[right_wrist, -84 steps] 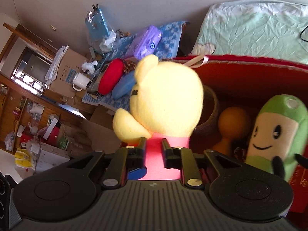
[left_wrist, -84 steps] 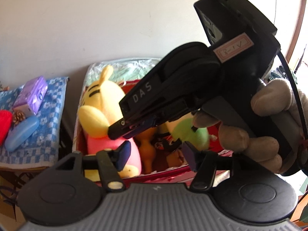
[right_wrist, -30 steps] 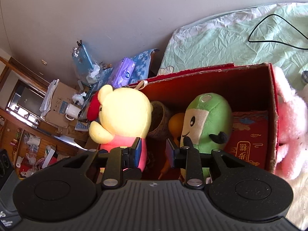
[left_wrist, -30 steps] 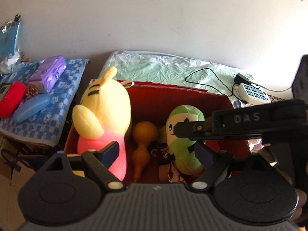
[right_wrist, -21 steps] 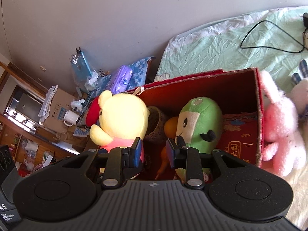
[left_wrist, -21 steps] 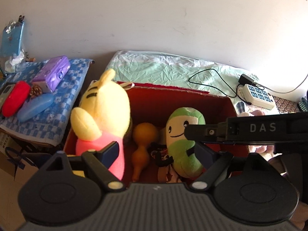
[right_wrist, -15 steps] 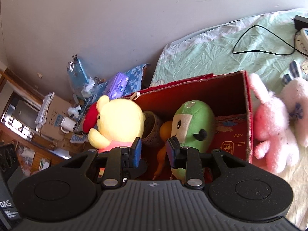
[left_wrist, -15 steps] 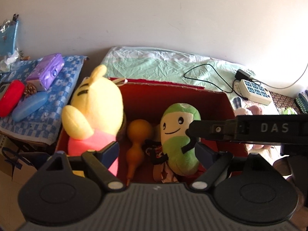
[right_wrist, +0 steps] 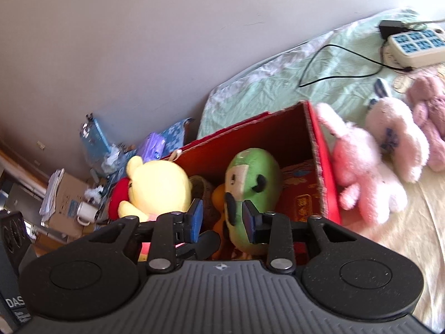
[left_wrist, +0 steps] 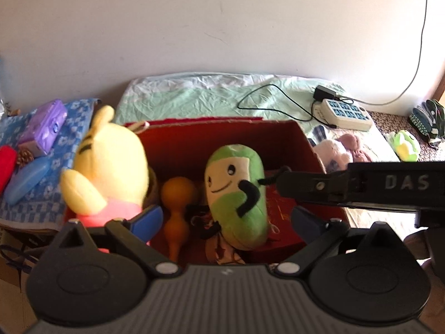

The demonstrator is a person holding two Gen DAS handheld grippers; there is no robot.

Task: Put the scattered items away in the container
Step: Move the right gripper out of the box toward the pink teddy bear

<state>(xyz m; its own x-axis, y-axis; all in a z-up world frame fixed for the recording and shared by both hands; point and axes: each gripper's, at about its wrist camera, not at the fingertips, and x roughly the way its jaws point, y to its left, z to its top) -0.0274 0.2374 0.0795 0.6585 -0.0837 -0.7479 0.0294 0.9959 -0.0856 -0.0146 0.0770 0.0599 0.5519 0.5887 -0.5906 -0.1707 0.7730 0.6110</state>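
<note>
Above a red box [left_wrist: 222, 139] on a bed: left gripper [left_wrist: 225, 220] angled downward, jaws opening and already wide, nothing between the blue pads. Inside the box, a yellow plush [left_wrist: 111, 164] at 9 o'clock, upright against the left wall; an orange gourd toy [left_wrist: 176, 208] at the centre; a green plush [left_wrist: 236, 194] just beside it at 3 o'clock, standing with a slight lean. Crossing in from 3 o'clock in the left wrist view, the black body of the right gripper [right_wrist: 222, 217], level with the green plush's arm.

From the right wrist view: right gripper tilted down over the box's near edge, jaws narrow but opening, pads [right_wrist: 196, 220] clear of everything, holding nothing. Outside the box wall at 3 o'clock, a pink rabbit plush [right_wrist: 358, 167], a white rabbit plush [right_wrist: 395, 136] beside it, and a mauve bear [right_wrist: 428, 103] farther out, all lying on the bedding.

Compared with a second ago: left jaws wider; right gripper swung toward the rabbits, more of them now in view. Box contents unchanged.
</note>
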